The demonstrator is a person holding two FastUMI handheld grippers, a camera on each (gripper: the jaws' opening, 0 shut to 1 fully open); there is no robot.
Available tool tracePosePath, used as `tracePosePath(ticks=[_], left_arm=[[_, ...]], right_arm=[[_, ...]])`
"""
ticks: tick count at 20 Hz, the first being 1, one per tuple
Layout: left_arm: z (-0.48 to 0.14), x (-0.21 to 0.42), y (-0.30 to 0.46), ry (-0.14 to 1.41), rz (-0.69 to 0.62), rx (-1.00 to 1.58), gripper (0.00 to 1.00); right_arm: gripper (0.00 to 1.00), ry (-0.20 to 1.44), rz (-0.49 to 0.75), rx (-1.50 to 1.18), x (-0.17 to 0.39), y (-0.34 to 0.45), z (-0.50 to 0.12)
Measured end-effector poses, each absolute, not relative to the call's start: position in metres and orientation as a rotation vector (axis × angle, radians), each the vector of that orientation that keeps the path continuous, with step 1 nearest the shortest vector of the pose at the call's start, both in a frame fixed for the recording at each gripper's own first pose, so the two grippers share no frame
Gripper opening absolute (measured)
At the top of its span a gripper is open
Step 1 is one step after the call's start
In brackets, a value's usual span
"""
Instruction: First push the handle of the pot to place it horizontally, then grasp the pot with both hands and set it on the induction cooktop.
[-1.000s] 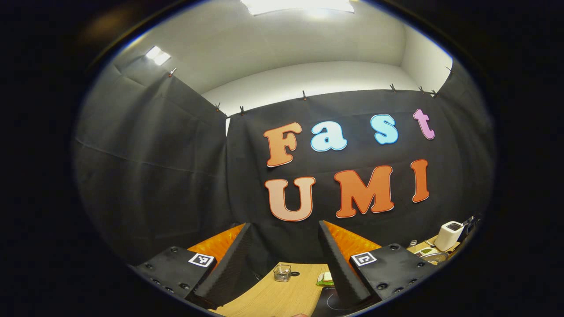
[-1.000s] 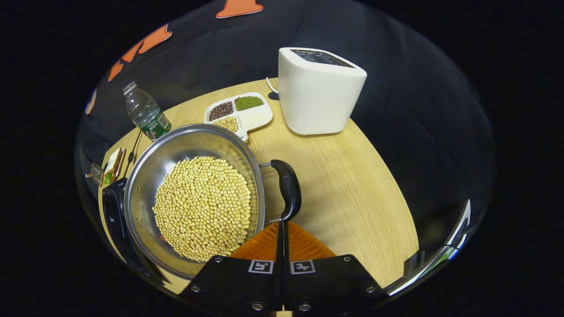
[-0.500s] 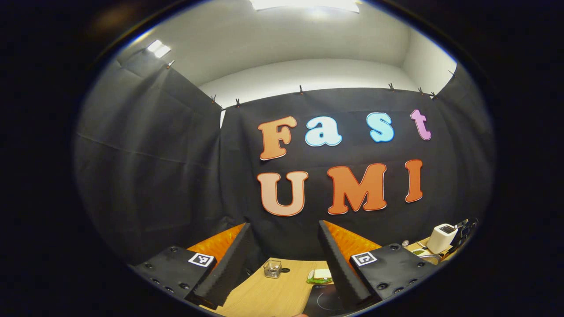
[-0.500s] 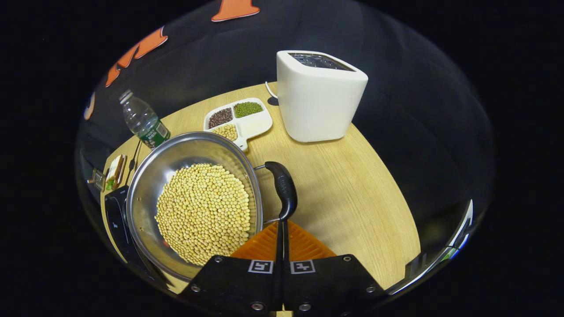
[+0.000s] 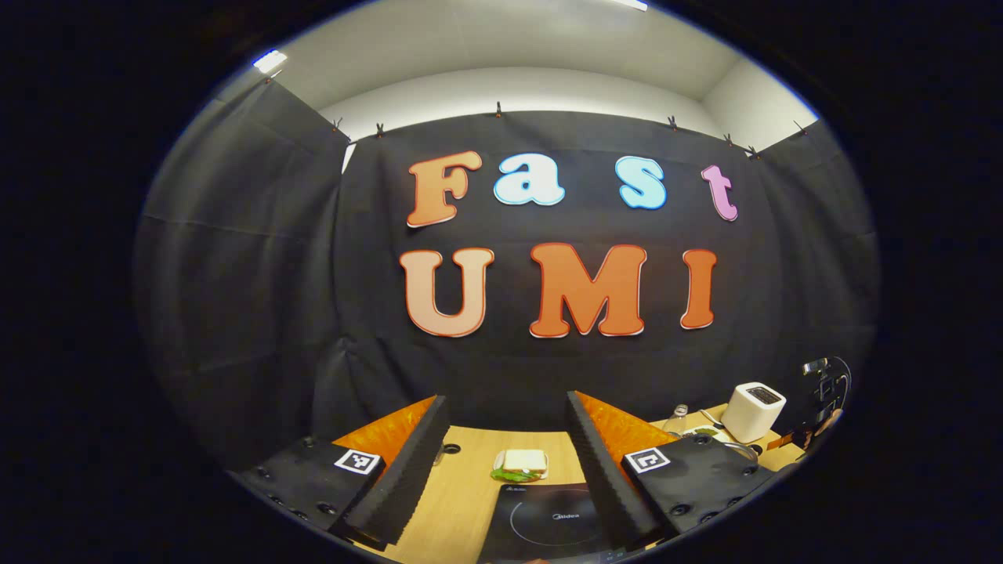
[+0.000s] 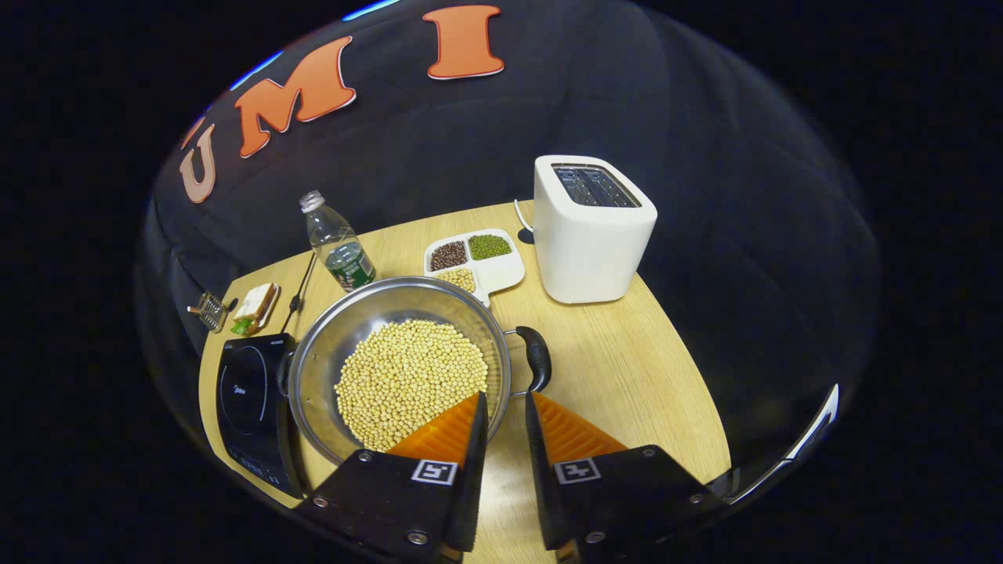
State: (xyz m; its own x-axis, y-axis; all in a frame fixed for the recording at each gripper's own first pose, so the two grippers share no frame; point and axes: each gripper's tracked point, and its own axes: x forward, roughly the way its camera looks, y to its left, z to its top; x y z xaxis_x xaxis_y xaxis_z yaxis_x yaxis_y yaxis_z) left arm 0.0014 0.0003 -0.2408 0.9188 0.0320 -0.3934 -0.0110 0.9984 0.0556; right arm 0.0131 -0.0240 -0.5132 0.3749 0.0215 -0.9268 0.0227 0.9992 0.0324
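Pot (image 6: 403,368) of beans on worktop (image 6: 627,376) just right of induction cooktop (image 6: 247,392), black handle (image 6: 537,366) toward right claw (image 6: 505,407), slightly parted and empty; left claw (image 5: 505,446) wide open above cooktop, ready for two-handed lift.

Left gripper (image 5: 505,407) wide apart, right gripper (image 6: 505,399) slightly parted.

Light wooden tabletop (image 6: 627,392). Resting on it: a steel pot (image 6: 400,356) of yellow beans at centre, an induction cooktop (image 6: 251,399) just beside it, a sandwich (image 6: 255,301) and a water bottle (image 6: 337,247) further back, a divided dish (image 6: 478,262) of beans, and a white toaster (image 6: 592,235) standing upright near the far edge.
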Motion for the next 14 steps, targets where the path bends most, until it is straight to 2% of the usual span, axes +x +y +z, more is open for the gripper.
tracePosePath(ticks=[1, 2, 3, 7, 11, 14], left_arm=[[-0.252, 0.004, -0.012, 0.433, 0.001, 0.044, 0.96], [-0.267, 0.004, -0.023, 0.462, -0.022, 0.037, 0.98], [-0.280, 0.006, -0.035, 0.489, -0.045, 0.033, 0.99], [-0.334, 0.004, -0.085, 0.596, -0.132, 0.025, 0.99], [-0.395, -0.005, -0.130, 0.721, -0.200, 0.012, 0.98], [-0.437, -0.011, -0.161, 0.811, -0.241, -0.001, 0.98]], right_arm=[[0.41, 1.180, 0.004, 0.040, 0.012, -0.025, -0.510], [0.45, 1.178, 0.009, 0.036, 0.012, -0.026, -0.509], [0.54, 1.174, 0.016, 0.032, 0.012, -0.027, -0.505], [0.74, 1.156, 0.017, -0.007, 0.013, -0.029, -0.515], [0.83, 1.156, 0.031, 0.003, 0.018, -0.029, -0.520], [0.84, 1.166, 0.039, 0.005, 0.014, -0.028, -0.528]])
